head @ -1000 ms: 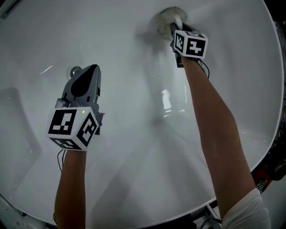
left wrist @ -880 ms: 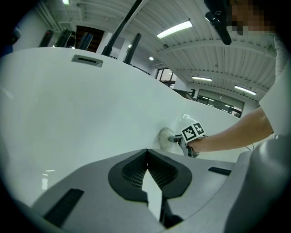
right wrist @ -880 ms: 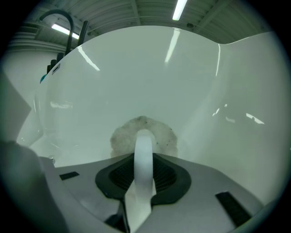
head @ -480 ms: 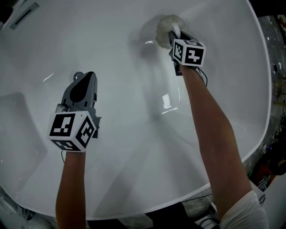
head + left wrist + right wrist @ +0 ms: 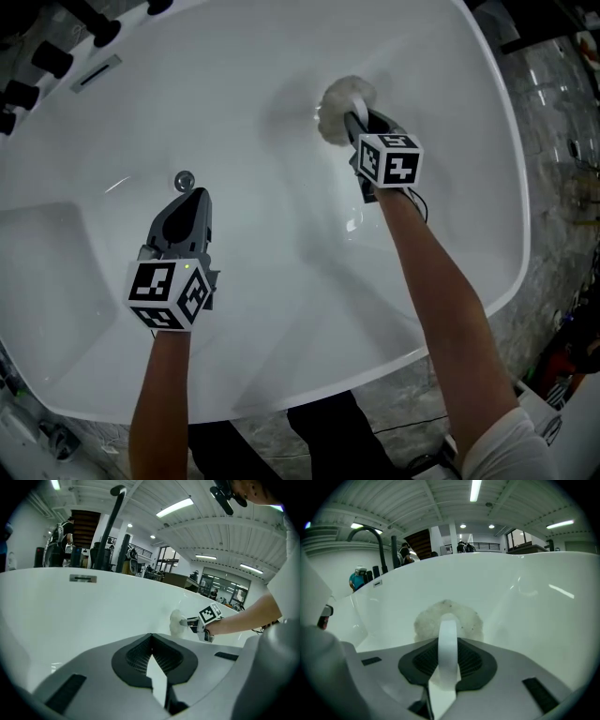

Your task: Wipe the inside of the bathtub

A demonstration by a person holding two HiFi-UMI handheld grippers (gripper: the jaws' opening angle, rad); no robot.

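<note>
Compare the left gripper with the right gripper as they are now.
The left gripper is shut on nothing; the right gripper is shut on the white handle of a fluffy pad. The left gripper points near the drain; the right gripper holds its pad against the bathtub wall. Both reach inside it.

There is one white oval bathtub (image 5: 281,319). In it are one round chrome drain (image 5: 185,179) at the left and one narrow metal overflow slot (image 5: 97,71) on the far left wall. One round fluffy white scrubbing pad (image 5: 339,101) with a single white handle shows at the far right of the tub. Two grey hand-held grippers with black jaw pads are in view, the left gripper (image 5: 191,197) just near of the drain and the right gripper (image 5: 356,122) at the pad. Each carries one black-and-white marker cube (image 5: 169,292), and they are held out on two bare forearms (image 5: 441,300). One curved black faucet (image 5: 370,532) and at least three black knobs (image 5: 49,58) stand at the far left rim.
</note>
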